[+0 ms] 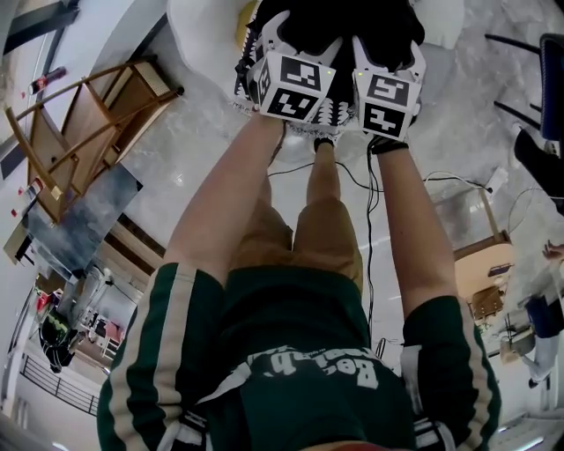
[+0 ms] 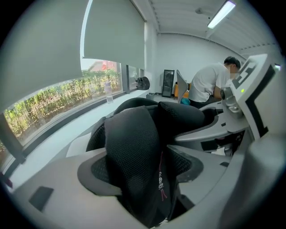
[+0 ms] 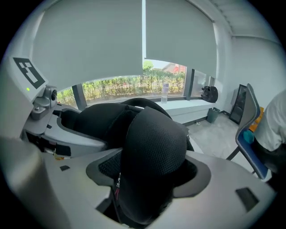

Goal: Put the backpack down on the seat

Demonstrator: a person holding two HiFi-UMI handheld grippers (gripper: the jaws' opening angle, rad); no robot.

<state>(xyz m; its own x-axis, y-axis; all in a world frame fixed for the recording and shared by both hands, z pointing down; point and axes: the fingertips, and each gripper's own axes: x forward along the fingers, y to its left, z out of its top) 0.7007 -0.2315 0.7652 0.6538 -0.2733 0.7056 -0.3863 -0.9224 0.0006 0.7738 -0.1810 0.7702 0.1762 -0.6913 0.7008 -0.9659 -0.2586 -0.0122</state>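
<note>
A: In the head view, where is the backpack, and which step does this look like?

B: The backpack (image 1: 348, 25) lies on what appears to be the white seat (image 1: 198, 26), which shows on either side of it. The left gripper (image 1: 289, 55) and right gripper (image 1: 388, 63) sit side by side at the backpack's near edge. The setting-down looks done, so the step in hand is likely the letting go.

A: What does that view hide?

B: The marker cubes (image 1: 295, 84) cover the jaws. The top edge cuts off the backpack's far part and most of the seat.

A: And the left gripper view?

B: The left gripper (image 2: 143, 172) has its jaws wide apart. A black mesh strap (image 2: 132, 147) of the backpack lies loose between them, apparently unclamped.

A: The right gripper view?

B: It shows much the same. The right gripper (image 3: 149, 176) is spread wide, and the other strap (image 3: 154, 143) is draped through the gap without being pinched.

A: What does the next move call for?

B: Probably each gripper must draw back from the backpack without snagging the mesh. Neither gripper view shows the seat, and the straps screen the backpack's body, so whether it rests steadily cannot be told.
</note>
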